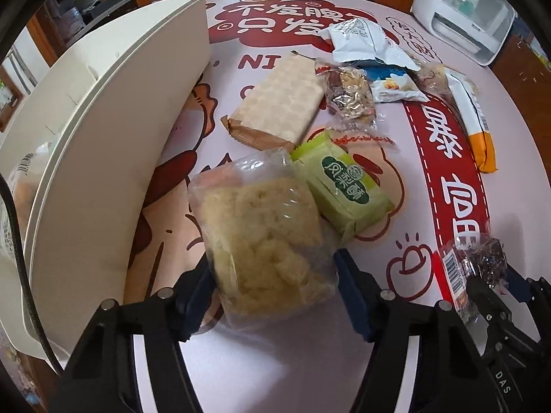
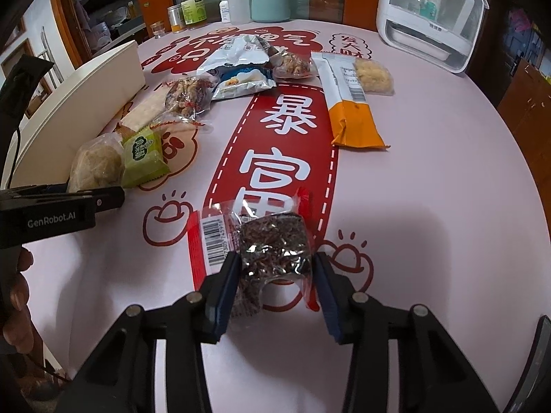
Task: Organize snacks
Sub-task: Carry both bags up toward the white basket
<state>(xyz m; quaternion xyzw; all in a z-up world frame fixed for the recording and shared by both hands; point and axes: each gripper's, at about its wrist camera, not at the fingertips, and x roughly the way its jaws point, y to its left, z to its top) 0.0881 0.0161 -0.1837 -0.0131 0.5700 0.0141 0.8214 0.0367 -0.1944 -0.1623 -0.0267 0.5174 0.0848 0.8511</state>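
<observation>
A clear bag of pale yellow puffed snack [image 1: 265,234] lies on the printed table mat beside the white bin [image 1: 103,137]. My left gripper [image 1: 273,268] is shut on its near end, with both blue pads against the film. A green pastry pack [image 1: 341,186] leans on the bag's far right side. In the right wrist view my right gripper [image 2: 275,261] is shut on a small pack of dark crumbly snack [image 2: 272,244] with red ends and a barcode, which rests on the mat. That pack also shows at the left wrist view's lower right [image 1: 482,261].
Further back lie a beige wafer pack [image 1: 282,103], a nut bar in clear wrap [image 1: 347,96], a white crumpled bag [image 1: 361,41] and an orange-and-white pack [image 2: 351,103]. A white appliance [image 2: 430,17], bottles [image 2: 193,3] and a teal canister [image 2: 270,1] line the far edge.
</observation>
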